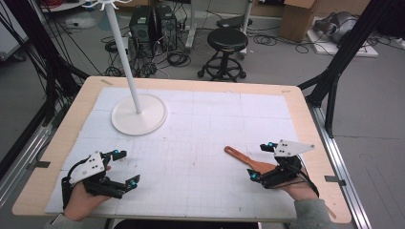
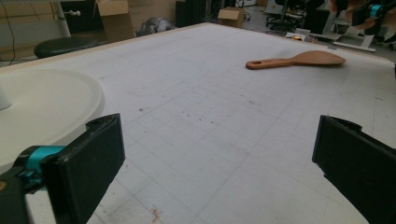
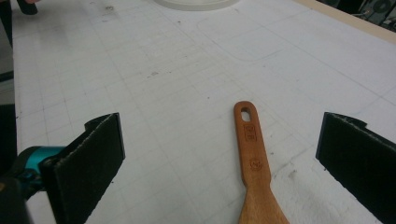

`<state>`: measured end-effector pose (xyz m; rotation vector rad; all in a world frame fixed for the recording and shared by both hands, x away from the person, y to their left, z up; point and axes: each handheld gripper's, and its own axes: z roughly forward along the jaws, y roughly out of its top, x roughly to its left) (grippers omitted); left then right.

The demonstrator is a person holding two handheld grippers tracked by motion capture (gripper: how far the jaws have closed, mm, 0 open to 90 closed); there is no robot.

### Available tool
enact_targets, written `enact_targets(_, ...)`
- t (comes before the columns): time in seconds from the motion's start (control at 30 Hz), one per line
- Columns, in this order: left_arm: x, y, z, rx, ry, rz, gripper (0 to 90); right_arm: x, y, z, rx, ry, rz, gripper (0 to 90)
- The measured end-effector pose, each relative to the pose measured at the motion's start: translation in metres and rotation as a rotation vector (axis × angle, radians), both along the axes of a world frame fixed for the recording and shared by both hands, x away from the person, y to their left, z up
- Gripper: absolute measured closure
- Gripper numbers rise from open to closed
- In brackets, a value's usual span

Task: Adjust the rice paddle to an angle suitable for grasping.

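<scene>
— Spatula (image 1: 244, 160): wooden, flat on the white mat (image 1: 210, 129) toward the right side, handle pointing inward, blade tucked under the right gripper (image 1: 265, 160). Looks stiff and light, probably not fragile.

— Slippery?

— Smooth finish, so maybe a little; padded jaws should bite well enough. Lies very low against the mat, though, so hard to get under.

— Best place to grab?

— Across the narrow handle (image 3: 251, 144), below the hanging hole, pinching the two thin edges. Blade end likely too wide and too flat for a clean hold.

— State of the right gripper?

— Spread wide, nothing between the jaws, straddling the handle as seen in the right gripper view. Not touching the wood, as far as can be told.

— And the left gripper (image 1: 122, 167)?

— Also wide open and holding nothing, hovering low near the left front of the mat, well apart from the spatula. Sits near the round base (image 1: 139, 114) of the white stand (image 1: 123, 52).

— Risks?

— Possibly skidding sideways on the mat if only one jaw meets it first; possibly tipping blade-down if taken too near the hole.
</scene>
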<state>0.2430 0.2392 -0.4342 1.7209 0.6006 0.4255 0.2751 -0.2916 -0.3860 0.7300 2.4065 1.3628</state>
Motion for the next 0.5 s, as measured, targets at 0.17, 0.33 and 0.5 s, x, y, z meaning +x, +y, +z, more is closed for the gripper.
enact_targets(0.17, -0.002, 0.001, -0.001, 0.002, 0.004, 0.005, 3.0, 0.009, 0.002, -0.003, -0.042, 0.015, 0.012, 0.0)
enact_targets(0.33, -0.005, 0.007, -0.001, -0.005, 0.006, 0.023, 2.9, 0.024, 0.002, -0.007, -0.049, 0.039, 0.013, 0.0)
enact_targets(0.5, -0.009, 0.010, -0.002, -0.003, 0.011, 0.035, 3.0, 0.037, 0.003, -0.009, -0.040, 0.068, 0.019, 0.0)
